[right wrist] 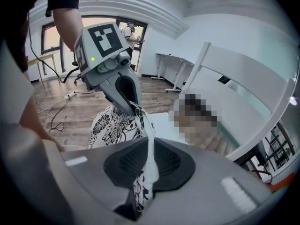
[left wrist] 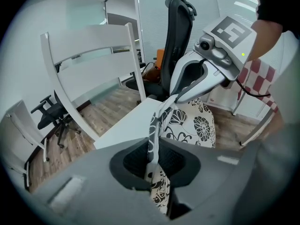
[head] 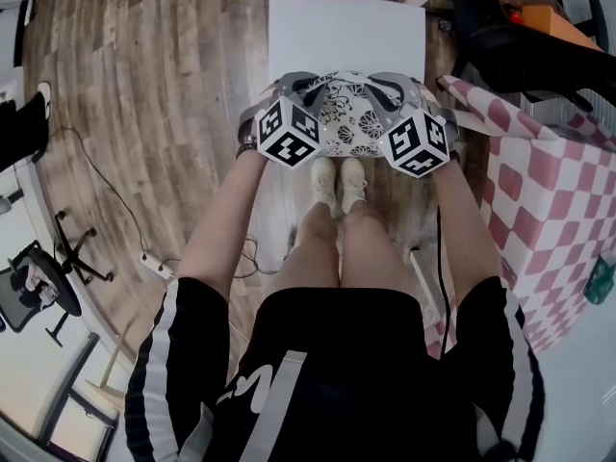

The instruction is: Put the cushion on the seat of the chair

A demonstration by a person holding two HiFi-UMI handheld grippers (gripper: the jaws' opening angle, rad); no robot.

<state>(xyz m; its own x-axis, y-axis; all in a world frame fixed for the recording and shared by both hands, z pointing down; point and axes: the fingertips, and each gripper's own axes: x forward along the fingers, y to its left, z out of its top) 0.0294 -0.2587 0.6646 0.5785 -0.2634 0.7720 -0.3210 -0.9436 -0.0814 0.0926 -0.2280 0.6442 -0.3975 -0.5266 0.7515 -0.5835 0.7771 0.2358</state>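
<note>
Over chair, grippers down-tilted, cushion between

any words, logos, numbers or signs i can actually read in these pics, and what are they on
No readable words or numbers in any view.
left marker cube, right marker cube: black-and-white square codes, no letters.
shorts: white print, creased and cut off, unreadable.
cushion: flower pattern only, no text.

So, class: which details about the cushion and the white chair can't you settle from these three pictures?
- Left gripper view: lower edge of the cushion, behind the left gripper.
- Right gripper view: a spot on the chair, under a mosaic patch.
- Every view: whether the cushion touches the seat; its underside is hidden.
</note>
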